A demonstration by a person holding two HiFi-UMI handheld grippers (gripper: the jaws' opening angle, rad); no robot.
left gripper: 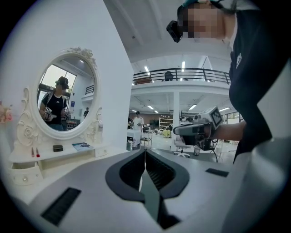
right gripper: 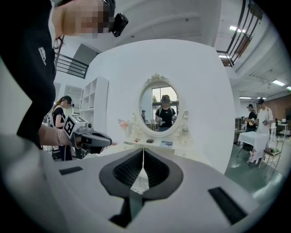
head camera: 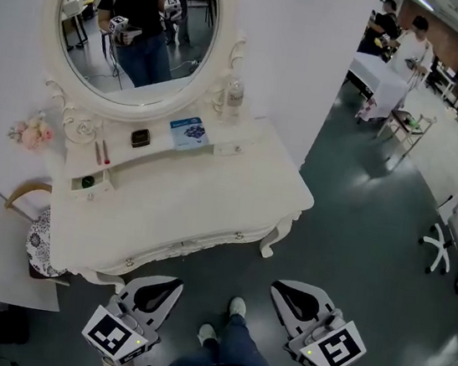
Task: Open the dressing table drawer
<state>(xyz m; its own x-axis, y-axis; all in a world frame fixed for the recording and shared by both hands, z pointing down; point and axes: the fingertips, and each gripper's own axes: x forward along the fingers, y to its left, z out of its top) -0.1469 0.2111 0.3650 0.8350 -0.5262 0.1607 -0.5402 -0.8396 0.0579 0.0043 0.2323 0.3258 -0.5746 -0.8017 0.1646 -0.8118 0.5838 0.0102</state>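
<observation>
Left tongs (head camera: 178, 282), right tongs (head camera: 275, 285): white, black pads (head camera: 154, 296), 2 marker cubes (head camera: 114, 335); jeans (head camera: 226, 357).

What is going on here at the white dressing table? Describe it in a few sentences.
A person stands in front of a white dressing table with an oval mirror, holding a gripper in each hand. The left gripper and the right gripper are both held low, short of the table's front edge, jaws together and gripping nothing. The long front drawer looks closed and neither gripper touches it, so the opening is not yet under way.
</observation>
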